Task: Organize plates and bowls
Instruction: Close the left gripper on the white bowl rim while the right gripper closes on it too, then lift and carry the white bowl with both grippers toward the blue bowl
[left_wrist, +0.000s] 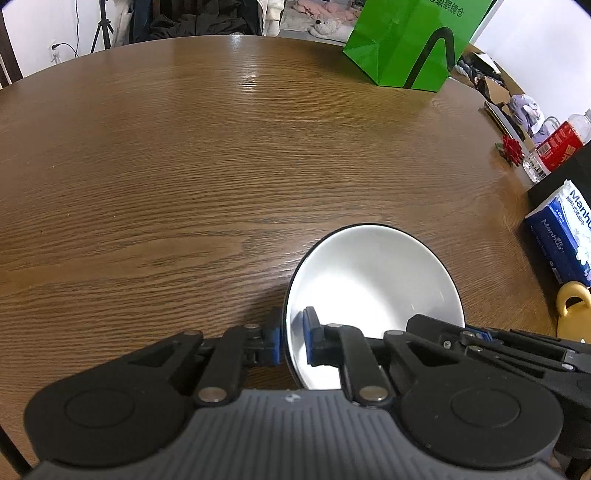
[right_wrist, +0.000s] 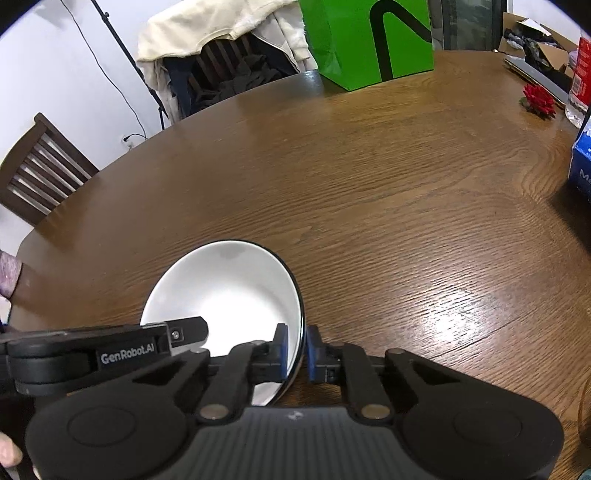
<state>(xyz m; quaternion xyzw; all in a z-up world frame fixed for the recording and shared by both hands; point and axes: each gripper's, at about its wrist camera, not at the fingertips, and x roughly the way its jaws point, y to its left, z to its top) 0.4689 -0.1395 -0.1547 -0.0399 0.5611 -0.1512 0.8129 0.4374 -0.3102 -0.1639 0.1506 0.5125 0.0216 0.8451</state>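
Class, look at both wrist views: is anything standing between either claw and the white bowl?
Nothing visible. The left claw is shut on one side of the white bowl's rim and the right claw on the opposite side, one pad inside and one outside.

A white bowl (left_wrist: 373, 284) with a thin black rim is seen on a brown wood-grained table (left_wrist: 184, 166). A bright green bag (left_wrist: 406, 40) bears a black stripe.
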